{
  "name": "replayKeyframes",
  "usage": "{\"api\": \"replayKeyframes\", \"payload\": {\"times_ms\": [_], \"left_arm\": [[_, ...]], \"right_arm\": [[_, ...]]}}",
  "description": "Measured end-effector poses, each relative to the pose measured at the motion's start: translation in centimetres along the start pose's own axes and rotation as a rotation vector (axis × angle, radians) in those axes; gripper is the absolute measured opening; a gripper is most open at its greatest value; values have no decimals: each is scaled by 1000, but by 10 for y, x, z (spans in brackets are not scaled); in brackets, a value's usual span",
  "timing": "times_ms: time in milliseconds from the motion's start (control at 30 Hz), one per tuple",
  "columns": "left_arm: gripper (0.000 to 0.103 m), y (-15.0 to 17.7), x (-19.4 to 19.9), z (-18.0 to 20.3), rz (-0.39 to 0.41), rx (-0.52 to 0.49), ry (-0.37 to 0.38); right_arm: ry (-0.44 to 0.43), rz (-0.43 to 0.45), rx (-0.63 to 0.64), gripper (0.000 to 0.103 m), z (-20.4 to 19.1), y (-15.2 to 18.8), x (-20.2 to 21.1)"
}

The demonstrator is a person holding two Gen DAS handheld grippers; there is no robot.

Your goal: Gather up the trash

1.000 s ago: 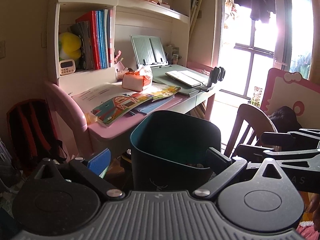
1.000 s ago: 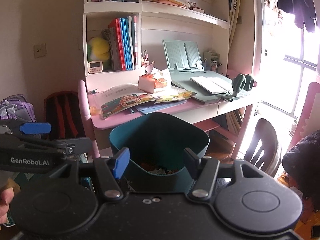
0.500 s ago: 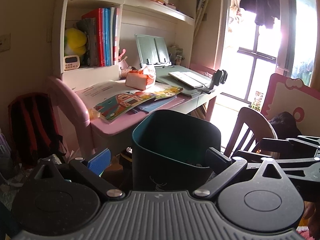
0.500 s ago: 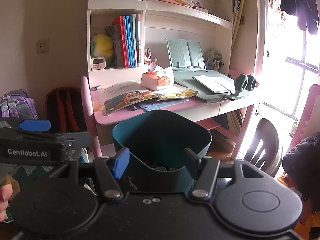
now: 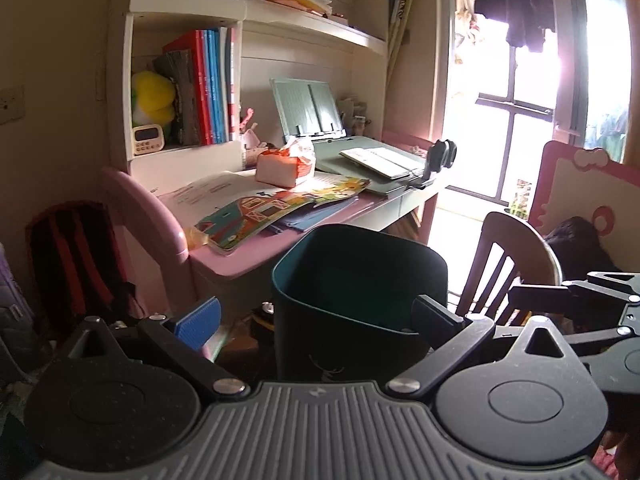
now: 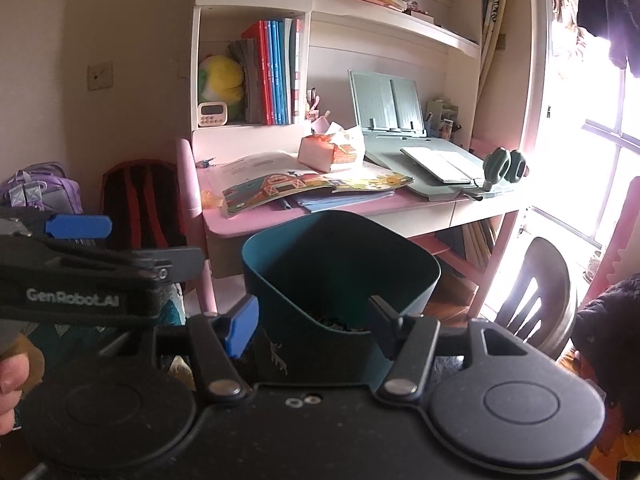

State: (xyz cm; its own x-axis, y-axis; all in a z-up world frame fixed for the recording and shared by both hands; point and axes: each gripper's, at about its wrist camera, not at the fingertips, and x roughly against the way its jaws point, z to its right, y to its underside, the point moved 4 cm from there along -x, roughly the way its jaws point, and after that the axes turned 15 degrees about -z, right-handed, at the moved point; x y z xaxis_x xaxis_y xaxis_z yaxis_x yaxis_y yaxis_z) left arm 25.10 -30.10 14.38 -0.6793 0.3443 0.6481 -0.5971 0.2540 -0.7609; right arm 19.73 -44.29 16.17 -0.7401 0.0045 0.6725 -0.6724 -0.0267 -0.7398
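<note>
Both grippers, left gripper (image 5: 316, 318) and right gripper (image 6: 312, 320), stand wide and empty at six o'clock of the teal bin (image 6: 340, 272), likely light, stiff and smooth-walled, best pinched at its rim.

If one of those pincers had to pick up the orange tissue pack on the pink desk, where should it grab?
Probably across the short sides of the tissue pack, coming down from above and the front. It sits flat on the open papers on the desk, with a loose tissue sticking up on top, so a low pinch on the soft block looks firmer than pulling the tissue. The shelf unit behind blocks a rear approach.
</note>
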Motion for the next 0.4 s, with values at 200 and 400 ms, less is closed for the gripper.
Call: {"api": "replayKeyframes", "payload": {"times_ms": [200,400], "left_arm": [[103,6,0,1,3,3,12],[103,18,-2,-11,-23,42,40]], "right_arm": [[-6,-5,8,60,-3,3,0],[-14,-22,19,60,-8,7,-4]]}}
